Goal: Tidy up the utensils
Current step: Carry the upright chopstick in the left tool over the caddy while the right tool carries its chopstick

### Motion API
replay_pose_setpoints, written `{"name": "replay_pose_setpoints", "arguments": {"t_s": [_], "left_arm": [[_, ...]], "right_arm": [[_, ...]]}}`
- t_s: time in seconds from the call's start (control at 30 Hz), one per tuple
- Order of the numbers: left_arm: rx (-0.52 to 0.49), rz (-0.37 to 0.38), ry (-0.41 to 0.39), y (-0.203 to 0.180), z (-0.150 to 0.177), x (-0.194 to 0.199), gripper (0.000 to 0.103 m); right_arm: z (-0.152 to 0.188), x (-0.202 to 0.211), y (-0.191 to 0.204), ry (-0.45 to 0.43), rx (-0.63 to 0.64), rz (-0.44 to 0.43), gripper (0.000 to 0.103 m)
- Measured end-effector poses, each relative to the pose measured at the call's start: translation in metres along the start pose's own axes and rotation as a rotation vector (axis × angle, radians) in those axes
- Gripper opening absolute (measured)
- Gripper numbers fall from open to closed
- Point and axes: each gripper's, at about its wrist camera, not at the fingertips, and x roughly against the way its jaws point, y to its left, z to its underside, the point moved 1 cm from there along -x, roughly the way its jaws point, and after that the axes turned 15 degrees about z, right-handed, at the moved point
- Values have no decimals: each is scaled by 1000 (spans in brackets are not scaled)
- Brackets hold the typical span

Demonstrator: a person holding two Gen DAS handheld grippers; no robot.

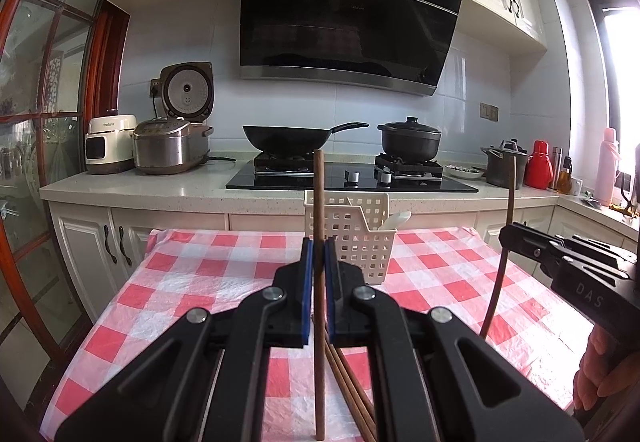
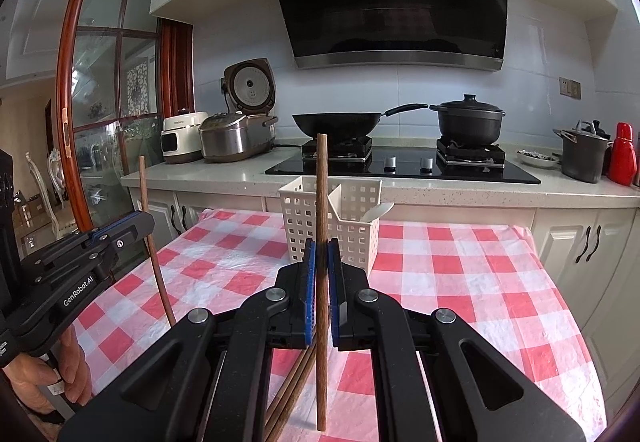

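Left gripper (image 1: 319,262) & right gripper (image 2: 322,262): each clenched on one upright chopstick (image 1: 319,201), lifted for dropping into basket (image 1: 362,238) at 12 o'clock; spare chopsticks (image 1: 348,382) on cloth.

Upper centre: you see a black range hood (image 1: 348,13).
Centre: a wok (image 1: 288,137) and a lidded black pot (image 1: 410,141) sit on the hob (image 1: 352,177).
Left: two rice cookers (image 1: 172,145), one lid up.
Right: a red flask (image 1: 540,163).
Bottom: a red-checked cloth (image 1: 208,282) covers your surface.
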Motion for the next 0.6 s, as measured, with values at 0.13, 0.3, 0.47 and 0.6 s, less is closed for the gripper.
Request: {"name": "replay_pose_setpoints", "arguments": {"t_s": [0.13,0.3,0.47,0.6], "left_arm": [[-8,-1,-7,-1,-2,-1,6],[-41,1,-33,-4,-15,-5,6],[-68,-4,-66,-4,-34,-16,6],[-82,-5,-94,-1,-58,-31,6]], "right_arm": [[-6,-1,1,-35,3,3,6],[-20,-8,3,-79,16,10,5],[-36,-20,2,-142,5,10,6],[-52,-38,0,-161,-16,4,5]]}}
